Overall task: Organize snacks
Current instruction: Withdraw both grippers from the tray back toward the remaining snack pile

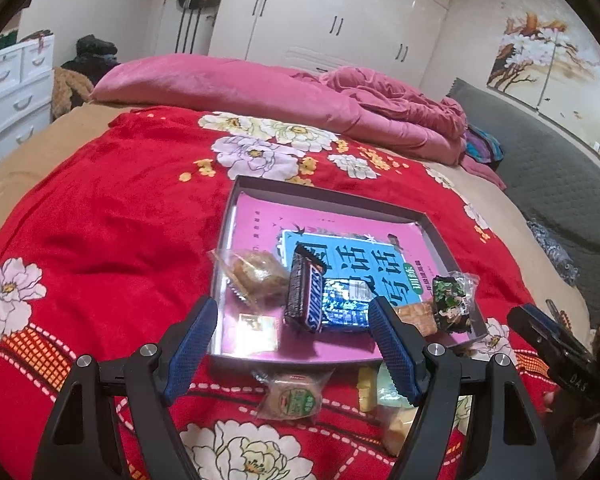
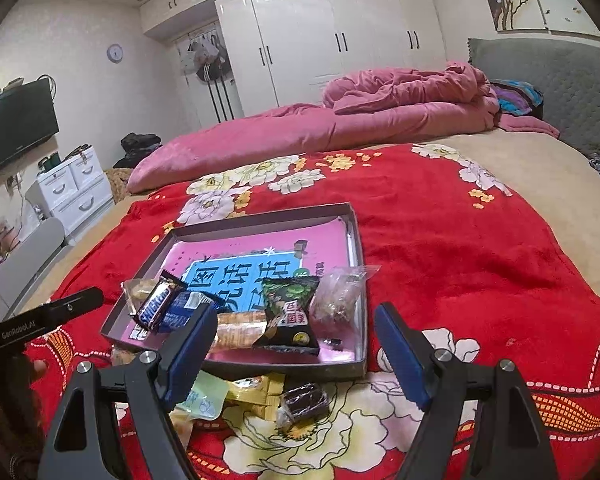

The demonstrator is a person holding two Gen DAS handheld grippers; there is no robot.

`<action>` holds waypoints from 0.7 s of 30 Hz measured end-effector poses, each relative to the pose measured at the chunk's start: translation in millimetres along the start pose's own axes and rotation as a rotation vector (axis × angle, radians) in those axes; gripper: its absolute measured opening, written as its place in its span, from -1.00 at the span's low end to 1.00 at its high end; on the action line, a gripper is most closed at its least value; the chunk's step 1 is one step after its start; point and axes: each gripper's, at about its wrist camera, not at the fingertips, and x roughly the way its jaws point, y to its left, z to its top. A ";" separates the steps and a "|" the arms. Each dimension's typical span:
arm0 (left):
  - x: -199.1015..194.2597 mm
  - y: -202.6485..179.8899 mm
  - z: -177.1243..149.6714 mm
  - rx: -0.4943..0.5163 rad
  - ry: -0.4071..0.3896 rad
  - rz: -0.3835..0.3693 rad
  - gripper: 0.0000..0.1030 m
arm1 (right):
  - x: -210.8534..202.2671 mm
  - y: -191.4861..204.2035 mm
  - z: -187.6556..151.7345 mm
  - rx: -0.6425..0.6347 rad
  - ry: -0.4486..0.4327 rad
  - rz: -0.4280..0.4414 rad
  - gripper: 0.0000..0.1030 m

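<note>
A shallow grey tray point(image 1: 328, 196) lined with a pink book lies on the red flowered blanket. It holds a Snickers bar point(image 1: 306, 292), a shiny blue packet point(image 1: 346, 308), a clear-wrapped pastry point(image 1: 256, 276), a cracker pack point(image 2: 240, 330), a green-black packet point(image 2: 290, 312) and a clear bag of nuts point(image 2: 338, 296). In front of the tray lie a round cookie point(image 1: 294, 398), a yellow packet point(image 2: 256, 392), a pale green packet point(image 2: 204, 396) and a dark brownie point(image 2: 302, 400). My left gripper point(image 1: 293, 312) hovers open over the tray's near left part. My right gripper point(image 2: 296, 314) hovers open over its near right edge, holding nothing.
The blanket point(image 2: 480, 272) spreads wide to the right of the tray point(image 2: 260, 216). A pink quilt point(image 1: 284, 96) is bunched across the bed behind it. A grey headboard point(image 2: 560, 92) rises at the far right, and white drawers point(image 2: 74, 190) stand at the left.
</note>
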 end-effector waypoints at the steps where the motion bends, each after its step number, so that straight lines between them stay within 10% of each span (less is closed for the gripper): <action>1: -0.3 0.9 -1.0 -0.001 0.004 0.003 0.53 | -0.3 1.3 -0.7 -0.003 0.003 0.002 0.56; 21: -7.4 9.1 -12.4 0.006 0.044 0.031 0.53 | -5.8 28.1 -24.7 -0.040 0.083 0.070 0.56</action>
